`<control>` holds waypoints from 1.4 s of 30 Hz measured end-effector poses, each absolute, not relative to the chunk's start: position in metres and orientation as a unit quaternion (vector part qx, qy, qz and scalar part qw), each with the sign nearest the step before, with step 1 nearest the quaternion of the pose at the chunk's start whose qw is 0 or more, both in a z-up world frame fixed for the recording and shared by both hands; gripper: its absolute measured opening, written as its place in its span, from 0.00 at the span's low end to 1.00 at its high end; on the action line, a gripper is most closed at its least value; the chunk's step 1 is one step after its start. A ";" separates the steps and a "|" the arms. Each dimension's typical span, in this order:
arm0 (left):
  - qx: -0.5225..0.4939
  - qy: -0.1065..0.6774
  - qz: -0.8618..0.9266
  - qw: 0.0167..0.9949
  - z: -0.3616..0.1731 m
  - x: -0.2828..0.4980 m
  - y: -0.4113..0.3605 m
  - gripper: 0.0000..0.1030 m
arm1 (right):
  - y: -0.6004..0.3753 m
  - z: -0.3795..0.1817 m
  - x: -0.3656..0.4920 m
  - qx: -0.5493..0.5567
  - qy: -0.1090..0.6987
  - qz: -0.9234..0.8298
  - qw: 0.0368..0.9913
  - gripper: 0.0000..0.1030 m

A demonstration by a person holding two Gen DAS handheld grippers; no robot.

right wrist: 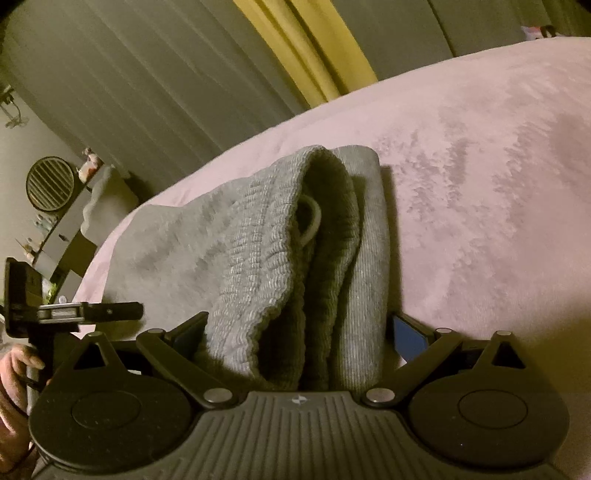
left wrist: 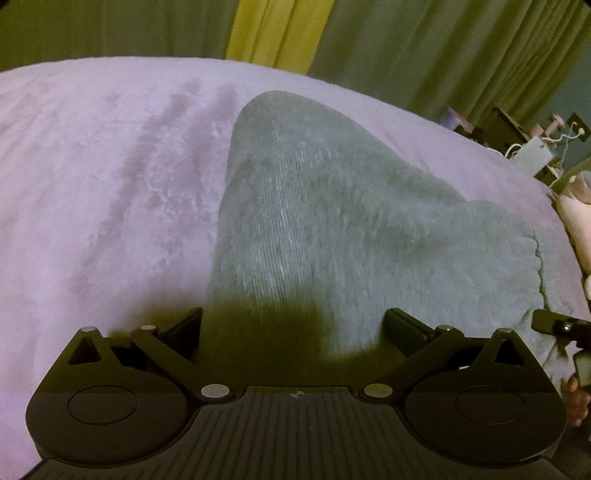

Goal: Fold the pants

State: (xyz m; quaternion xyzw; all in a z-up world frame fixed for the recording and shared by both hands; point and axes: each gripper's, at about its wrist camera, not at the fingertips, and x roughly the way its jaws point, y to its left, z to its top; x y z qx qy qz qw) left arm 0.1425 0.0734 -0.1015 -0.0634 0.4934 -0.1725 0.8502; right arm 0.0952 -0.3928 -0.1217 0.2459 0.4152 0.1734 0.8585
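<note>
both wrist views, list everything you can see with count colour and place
pants: one, grey, bunched on the blanket, ribbed waistband facing the right gripper
blanket: one, pale pink, fuzzy, spread under the pants
curtains: grey-green, behind the blanket, with one yellow panel between them
round vent: one, dark, on the wall at far left of the right wrist view
clutter: small items and white cables, far right of the left wrist view, too small to name
left gripper: black, fingers wide apart over the pants
right gripper: black, fingers apart around the bunched waistband
hand: one, on the left gripper's handle
</note>
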 end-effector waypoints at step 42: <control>-0.042 0.468 -0.212 0.857 -0.109 0.172 0.049 0.98 | -0.387 -0.129 0.107 0.282 0.405 0.203 0.846 0.70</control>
